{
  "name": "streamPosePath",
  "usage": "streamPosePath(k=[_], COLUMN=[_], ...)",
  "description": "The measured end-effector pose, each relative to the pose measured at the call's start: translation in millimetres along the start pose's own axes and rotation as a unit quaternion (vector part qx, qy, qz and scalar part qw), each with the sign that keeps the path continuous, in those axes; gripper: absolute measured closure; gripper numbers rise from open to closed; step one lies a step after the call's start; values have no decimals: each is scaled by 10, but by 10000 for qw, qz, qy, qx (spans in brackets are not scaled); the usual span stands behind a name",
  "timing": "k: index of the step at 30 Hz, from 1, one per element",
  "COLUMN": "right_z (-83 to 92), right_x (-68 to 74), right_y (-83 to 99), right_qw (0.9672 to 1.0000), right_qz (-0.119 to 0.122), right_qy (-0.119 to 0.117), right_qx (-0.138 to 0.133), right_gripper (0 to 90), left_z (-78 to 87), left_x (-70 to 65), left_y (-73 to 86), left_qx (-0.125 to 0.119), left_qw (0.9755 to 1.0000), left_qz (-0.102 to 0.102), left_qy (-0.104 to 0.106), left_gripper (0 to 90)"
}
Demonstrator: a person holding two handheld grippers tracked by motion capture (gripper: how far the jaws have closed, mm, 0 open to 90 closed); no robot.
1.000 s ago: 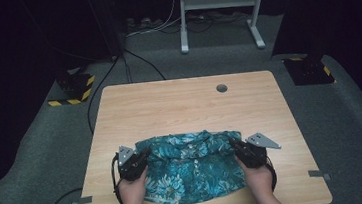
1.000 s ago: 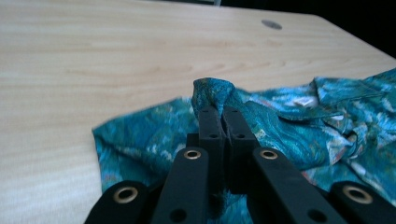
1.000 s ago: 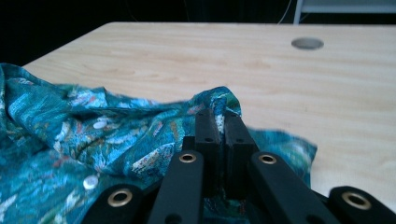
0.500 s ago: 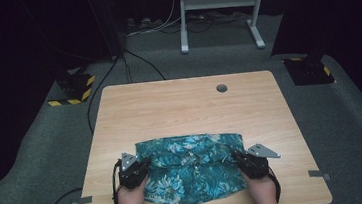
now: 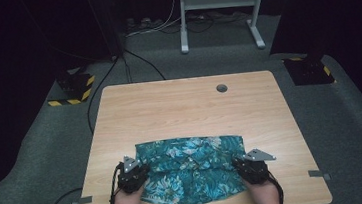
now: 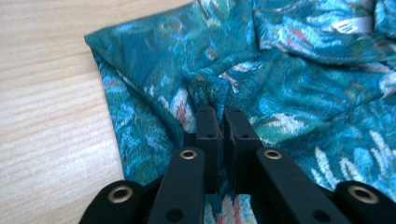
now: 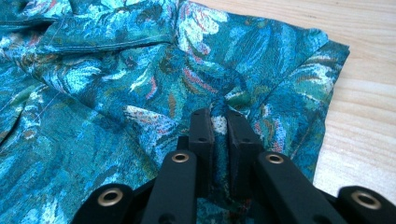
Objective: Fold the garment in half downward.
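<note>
Teal flowered cloth [image 5: 190,169] lies folded on the near half of our tabletop [image 5: 169,108], its near edge close to the tabletop's front rim. Our left gripper [image 6: 217,114] has its fingers pinched on a pucker of fabric near the cloth's left edge; they have just been easing apart. Our right gripper [image 7: 218,116] nips a fold near the right edge likewise. Bare wood stretches beyond the far edge to a round hole [image 5: 222,87].
</note>
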State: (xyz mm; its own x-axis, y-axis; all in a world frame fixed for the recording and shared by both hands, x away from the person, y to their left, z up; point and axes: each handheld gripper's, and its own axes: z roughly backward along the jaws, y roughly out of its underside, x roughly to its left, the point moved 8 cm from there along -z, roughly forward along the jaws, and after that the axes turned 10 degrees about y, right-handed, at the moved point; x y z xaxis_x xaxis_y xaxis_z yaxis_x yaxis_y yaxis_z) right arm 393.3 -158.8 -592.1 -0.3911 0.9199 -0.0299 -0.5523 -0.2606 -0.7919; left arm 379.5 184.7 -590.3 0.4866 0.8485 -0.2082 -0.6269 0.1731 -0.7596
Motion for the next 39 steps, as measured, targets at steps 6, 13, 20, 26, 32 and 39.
streamPosePath(k=[6, 13, 20, 26, 32, 39], right_z=[0, 75, 24, -192, -413, -516], right_x=[-12, -88, -327, -418, -439, -467], right_y=[12, -129, -441, -532, -468, -428], right_qw=[10000, 9996, 9988, 9991, 9994, 9988], right_qz=[0, -180, -295, -305, -233, -115], right_qy=[-28, -122, -7, 158, 272, 400], right_qx=[55, -201, -389, -256, 41, 238], right_gripper=[729, 573, 544, 545, 539, 544], left_z=[6, 118, 104, -110, -290, -369], left_x=[17, 45, 346, 467, 522, 545], left_y=[19, -168, -479, -577, -522, -466], left_qx=[23, -397, -534, -248, 48, 287], left_qw=[10000, 9986, 9981, 9996, 9999, 9996], left_qz=[24, 133, 241, 114, 153, 26], left_qy=[10, 330, 216, 64, 24, -23], left_gripper=[682, 438, 415, 413, 423, 543])
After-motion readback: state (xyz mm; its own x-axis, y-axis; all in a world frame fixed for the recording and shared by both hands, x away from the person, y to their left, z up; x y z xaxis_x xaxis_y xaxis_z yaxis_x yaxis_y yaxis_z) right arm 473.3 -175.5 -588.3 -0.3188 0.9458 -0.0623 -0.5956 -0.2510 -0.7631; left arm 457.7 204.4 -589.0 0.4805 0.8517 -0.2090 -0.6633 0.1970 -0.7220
